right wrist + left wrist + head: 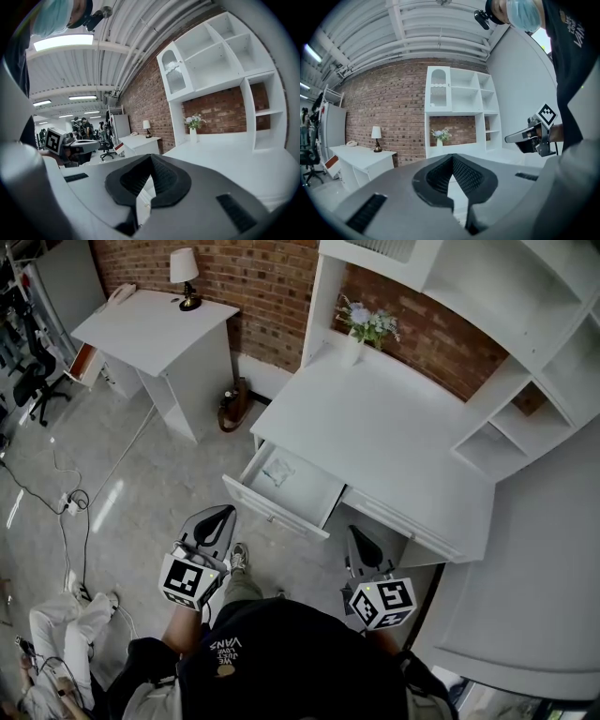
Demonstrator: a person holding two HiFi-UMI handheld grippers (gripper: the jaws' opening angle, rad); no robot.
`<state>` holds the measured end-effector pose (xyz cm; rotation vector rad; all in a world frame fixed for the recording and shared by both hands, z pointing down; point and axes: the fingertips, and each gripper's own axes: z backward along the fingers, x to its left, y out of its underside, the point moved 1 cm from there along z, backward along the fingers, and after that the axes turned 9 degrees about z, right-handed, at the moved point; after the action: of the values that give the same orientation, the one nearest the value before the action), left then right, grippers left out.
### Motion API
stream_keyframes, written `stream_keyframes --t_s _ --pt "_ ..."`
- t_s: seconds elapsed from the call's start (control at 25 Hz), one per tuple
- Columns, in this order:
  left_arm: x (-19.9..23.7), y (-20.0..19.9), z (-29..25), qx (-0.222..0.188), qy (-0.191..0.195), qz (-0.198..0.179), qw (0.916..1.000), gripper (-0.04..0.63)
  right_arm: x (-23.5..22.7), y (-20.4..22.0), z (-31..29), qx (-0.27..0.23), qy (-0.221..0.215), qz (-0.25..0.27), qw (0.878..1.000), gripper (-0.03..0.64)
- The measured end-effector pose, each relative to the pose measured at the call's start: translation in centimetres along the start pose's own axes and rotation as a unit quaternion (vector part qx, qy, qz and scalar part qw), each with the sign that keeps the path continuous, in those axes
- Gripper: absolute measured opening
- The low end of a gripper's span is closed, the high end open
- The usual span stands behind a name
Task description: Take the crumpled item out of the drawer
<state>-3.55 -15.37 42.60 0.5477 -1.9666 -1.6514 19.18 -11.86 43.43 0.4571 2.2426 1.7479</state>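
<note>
Standing back from the bench (394,437) with the drawer (274,510) already pulled out, holds both tools low and short of the work. Reads as the approach step: nothing reached for, nothing lifted yet.

Finds the crumpled item (277,474) lying pale on the drawer floor, toward the left side and apart from the front panel. Cannot tell from here what it is made of.

Keeps the left hand-held gripper (221,517) just in front of the drawer's front panel, near it but not over the opening. Shows its jaws drawn together at the tips in the left gripper view, with nothing between them. Keeps the right hand-held gripper (357,538) off to the right of the drawer, in front of the bench's edge, likewise closed tip to tip and carrying nothing.

Calls next for parting one pair of jaws, probably the left as the nearer. Then calls for carrying that tool forward over the front panel, down into the drawer, and closing on the item. Needs an opening wide enough for the wad's bulk and likely only a light squeeze, judging it soft and easily pushed aside. Asks for care to clear the front panel and the bench's front edge on the way in.
</note>
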Motion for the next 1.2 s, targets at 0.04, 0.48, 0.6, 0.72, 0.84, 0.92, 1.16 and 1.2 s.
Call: stream_keyframes --t_s 0.04,0.48,0.6,0.72,0.84,0.92,1.16,1.2 --pt "-0.4 0.0 0.1 0.000 0.000 -0.002 1.0000 0.006 -0.1 -0.3 0.4 -0.006 0.000 0.000 1.000 0.000" --pt "-3.3 -1.5 2.3 -0.028 -0.001 -0.005 0.9996 0.006 0.0 -4.3 3.4 -0.076 -0.012 0.006 0.997 0.000" --pt "-4.0 -2.4 2.7 -0.041 -0.003 -0.011 0.9991 0.006 -0.6 -4.5 4.2 -0.080 -0.008 0.011 0.997 0.000" --pt "-4.3 -2.9 3.2 -0.053 -0.004 -0.009 0.9985 0.006 -0.9 -4.3 4.9 -0.082 -0.003 0.008 0.997 0.000" --pt "-4.3 -3.0 3.7 -0.061 -0.006 -0.008 0.9981 0.006 -0.9 -4.1 5.3 -0.081 -0.001 0.008 0.997 0.000" --pt "-4.5 -3.0 3.8 -0.057 -0.005 -0.013 0.9982 0.006 -0.9 -3.9 5.4 -0.079 0.001 0.007 0.997 -0.001" --pt "-5.1 -3.2 4.1 -0.059 -0.002 -0.021 0.9980 0.006 -0.9 -3.9 5.7 -0.082 -0.001 0.006 0.997 0.000" --pt "-5.2 -3.2 4.1 -0.061 -0.001 -0.022 0.9979 0.006 -0.8 -3.8 5.7 -0.082 -0.003 0.006 0.997 -0.002"
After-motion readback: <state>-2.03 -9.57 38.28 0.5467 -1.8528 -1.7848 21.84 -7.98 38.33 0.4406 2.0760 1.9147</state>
